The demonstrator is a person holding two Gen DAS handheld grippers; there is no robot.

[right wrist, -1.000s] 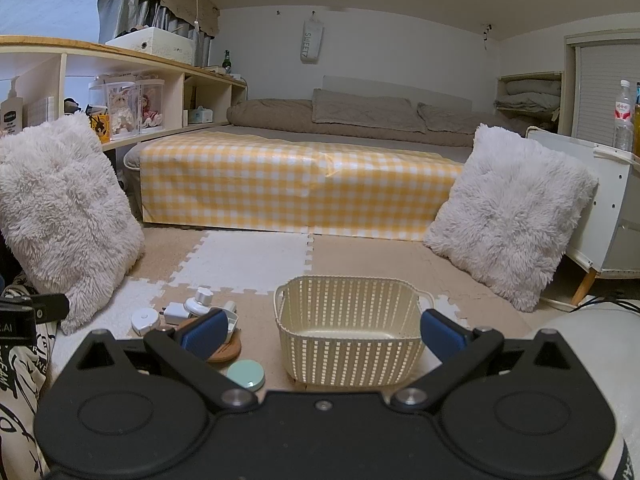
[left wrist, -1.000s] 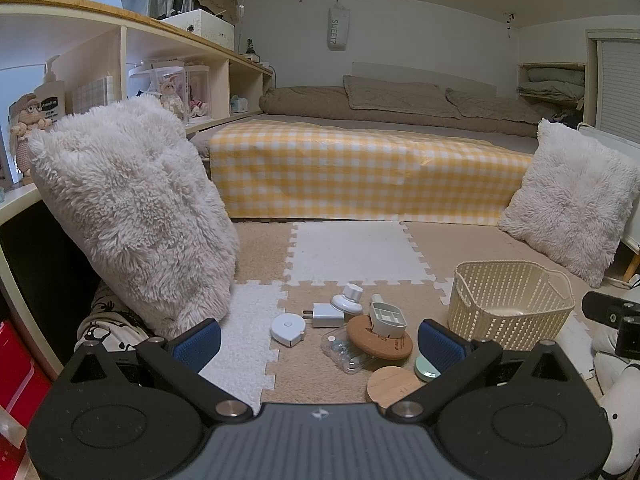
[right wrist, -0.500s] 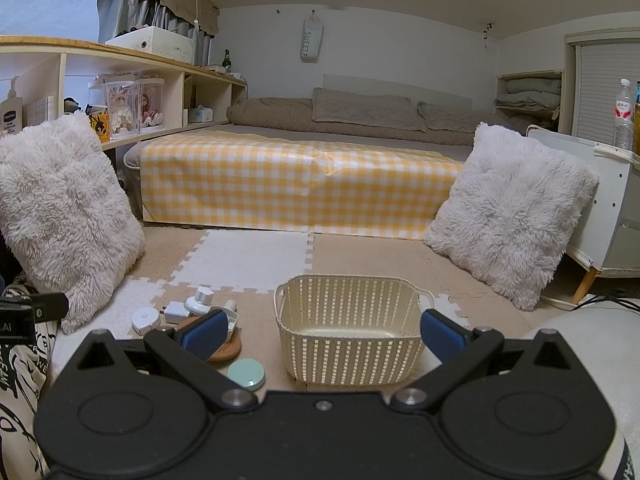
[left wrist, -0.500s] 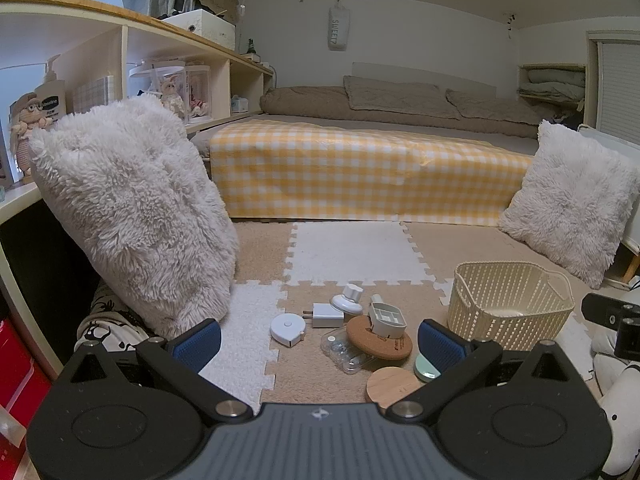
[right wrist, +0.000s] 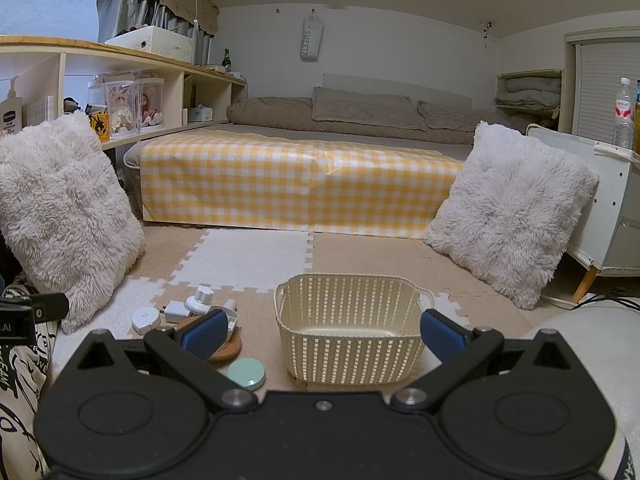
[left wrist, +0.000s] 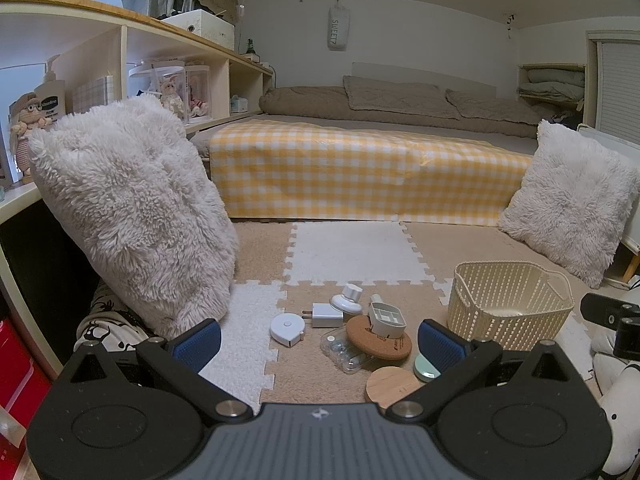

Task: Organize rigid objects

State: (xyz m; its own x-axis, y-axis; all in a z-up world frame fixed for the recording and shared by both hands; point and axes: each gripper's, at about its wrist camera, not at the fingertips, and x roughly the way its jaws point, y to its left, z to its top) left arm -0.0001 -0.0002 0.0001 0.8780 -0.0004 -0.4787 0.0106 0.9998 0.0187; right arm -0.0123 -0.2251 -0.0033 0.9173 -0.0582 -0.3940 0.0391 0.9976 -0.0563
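Small rigid items lie on the foam floor mat: a white tape measure [left wrist: 285,328], a white charger plug [left wrist: 323,315], a white knob [left wrist: 347,298], a clear plastic case [left wrist: 345,351], a cork coaster [left wrist: 380,343] with a white tray piece [left wrist: 386,317] on it, a wooden disc [left wrist: 393,385] and a mint lid [right wrist: 246,373]. A cream perforated basket [right wrist: 351,339] stands empty to their right. My left gripper [left wrist: 319,342] hovers open above the pile. My right gripper [right wrist: 323,332] is open in front of the basket.
Fluffy white cushions lean at the left [left wrist: 132,216] and right [right wrist: 510,210]. A bed with a yellow checked cover [left wrist: 360,174] spans the back. Shelves [left wrist: 120,64] run along the left wall. A white cabinet [right wrist: 612,200] stands at the right.
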